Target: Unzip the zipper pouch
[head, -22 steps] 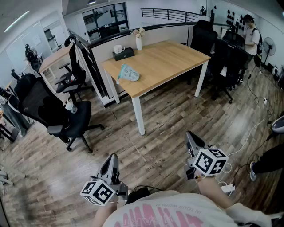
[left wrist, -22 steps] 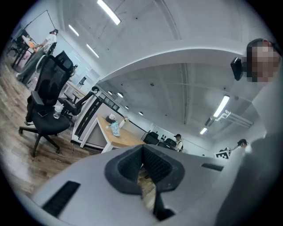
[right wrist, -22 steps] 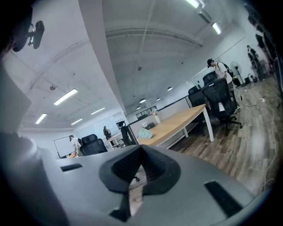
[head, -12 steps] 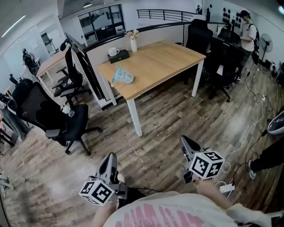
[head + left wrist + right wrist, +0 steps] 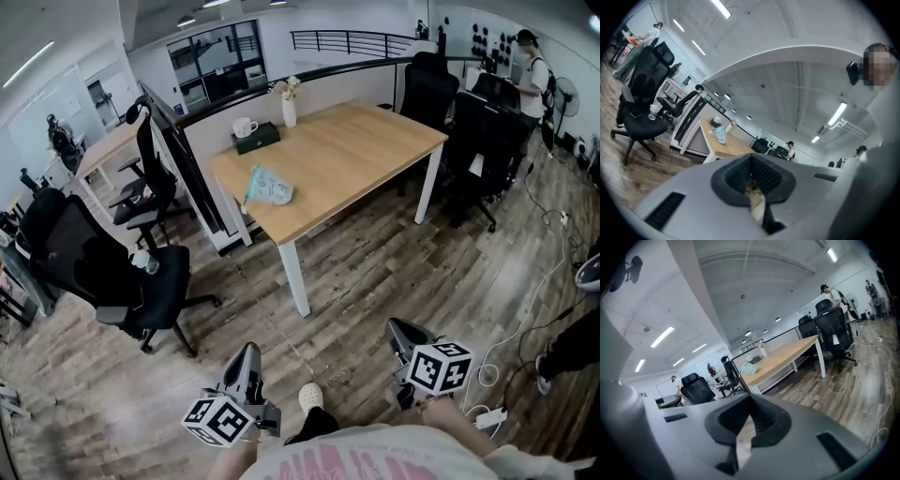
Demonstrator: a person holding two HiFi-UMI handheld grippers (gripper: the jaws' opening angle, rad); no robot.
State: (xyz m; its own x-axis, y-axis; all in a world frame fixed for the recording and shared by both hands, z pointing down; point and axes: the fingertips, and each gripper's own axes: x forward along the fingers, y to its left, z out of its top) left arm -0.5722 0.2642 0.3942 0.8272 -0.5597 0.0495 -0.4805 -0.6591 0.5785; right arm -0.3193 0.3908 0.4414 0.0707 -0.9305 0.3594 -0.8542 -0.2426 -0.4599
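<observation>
While the pouch (image 5: pixel 269 186) lies on the surface (image 5: pixel 366 141), upper centre, left gripper (image 5: pixel 249 354) and right gripper (image 5: pixel 403 330) show fingers together, empty: walk closer, then open them.

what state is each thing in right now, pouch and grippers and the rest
zipper pouch: lying on the table, untouched; zipper too small to tell
left gripper: shut, empty
right gripper: shut, empty
mug: upright
vase: upright, flowers in it

Table (image 5: pixel 356 141) matt light wood; floor (image 5: pixel 375 272) wood-plank.
</observation>
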